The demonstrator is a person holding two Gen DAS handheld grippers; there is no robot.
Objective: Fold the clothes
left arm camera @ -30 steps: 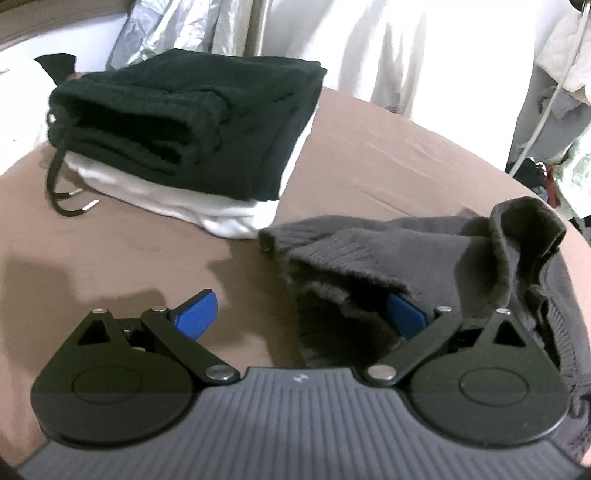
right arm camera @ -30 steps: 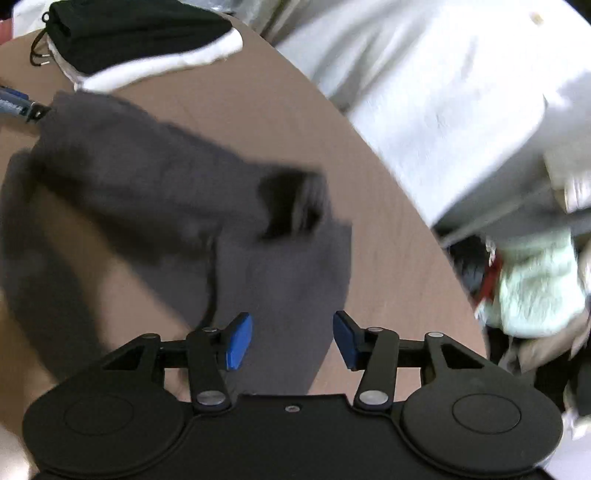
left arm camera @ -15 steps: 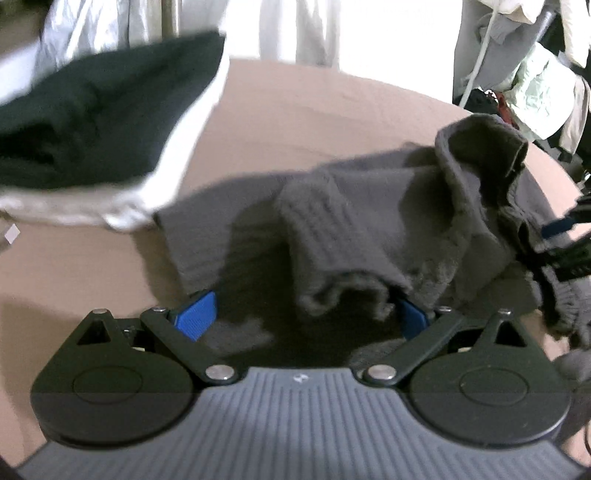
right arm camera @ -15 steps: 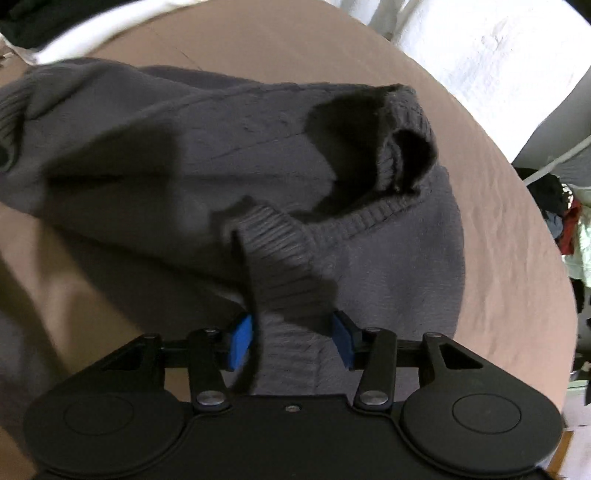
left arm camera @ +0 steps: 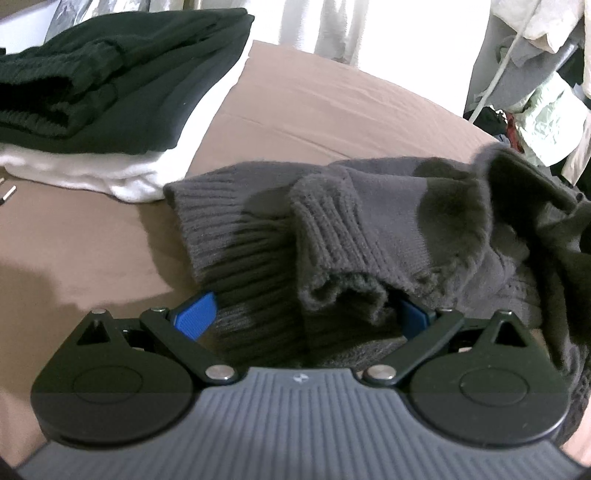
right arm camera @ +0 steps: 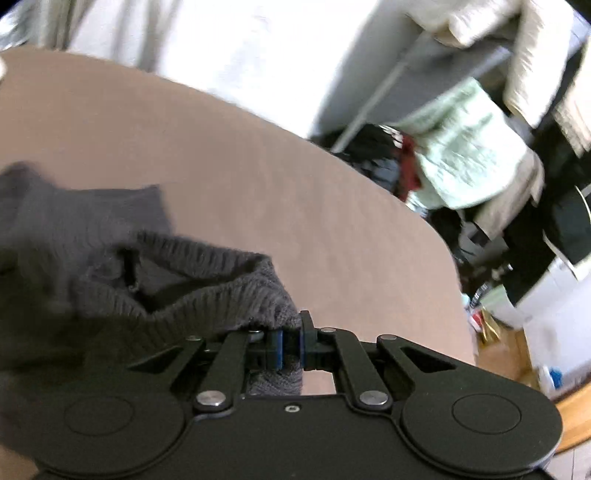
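A grey knitted sweater [left arm camera: 369, 229] lies bunched on the brown bed surface [left arm camera: 332, 110]. My left gripper [left arm camera: 303, 317] is open, its blue pads [left arm camera: 195, 314] wide apart, with the sweater's ribbed hem and a folded cuff lying between them. My right gripper [right arm camera: 290, 349] is shut on a ribbed edge of the grey sweater [right arm camera: 177, 273], which drapes away to the left in the right wrist view.
A folded stack, a black garment [left arm camera: 110, 81] on a white one [left arm camera: 92, 173], sits at the back left, touching the sweater's corner. White curtains [left arm camera: 369, 33] hang behind. Cluttered clothes and bags [right arm camera: 472, 158] lie past the bed's right edge [right arm camera: 443, 251].
My right gripper has closed on the sweater's ribbed edge and swung to face right. My left gripper stays open and has moved in over the hem.
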